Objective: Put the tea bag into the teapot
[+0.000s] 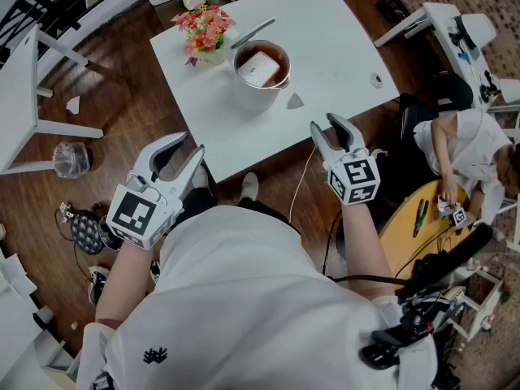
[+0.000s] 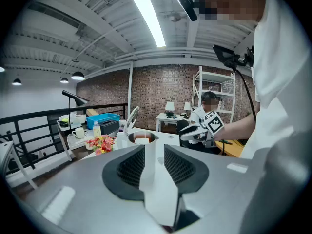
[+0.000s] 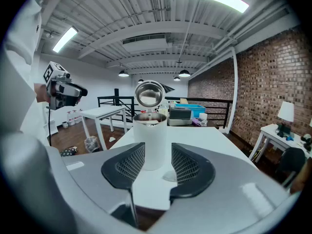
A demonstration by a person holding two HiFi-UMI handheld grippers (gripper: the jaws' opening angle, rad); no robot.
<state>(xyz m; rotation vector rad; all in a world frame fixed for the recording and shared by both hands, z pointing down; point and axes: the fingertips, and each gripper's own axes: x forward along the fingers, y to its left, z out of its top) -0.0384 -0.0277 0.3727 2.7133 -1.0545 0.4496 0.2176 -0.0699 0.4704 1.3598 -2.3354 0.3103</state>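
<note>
The white teapot stands on the white table with its hinged lid up. Inside it, a pale tea bag lies in brown liquid. Both grippers hang off the table's near edge, apart from the pot. My left gripper is open and empty, and so is my right gripper. The left gripper view has the teapot far beyond the open left gripper. In the right gripper view the teapot stands a short way past the open right gripper.
A pot of flowers stands left of the teapot. A small grey scrap and a small round thing lie on the table. A second white table and a bin are at the left. A seated person is at the right.
</note>
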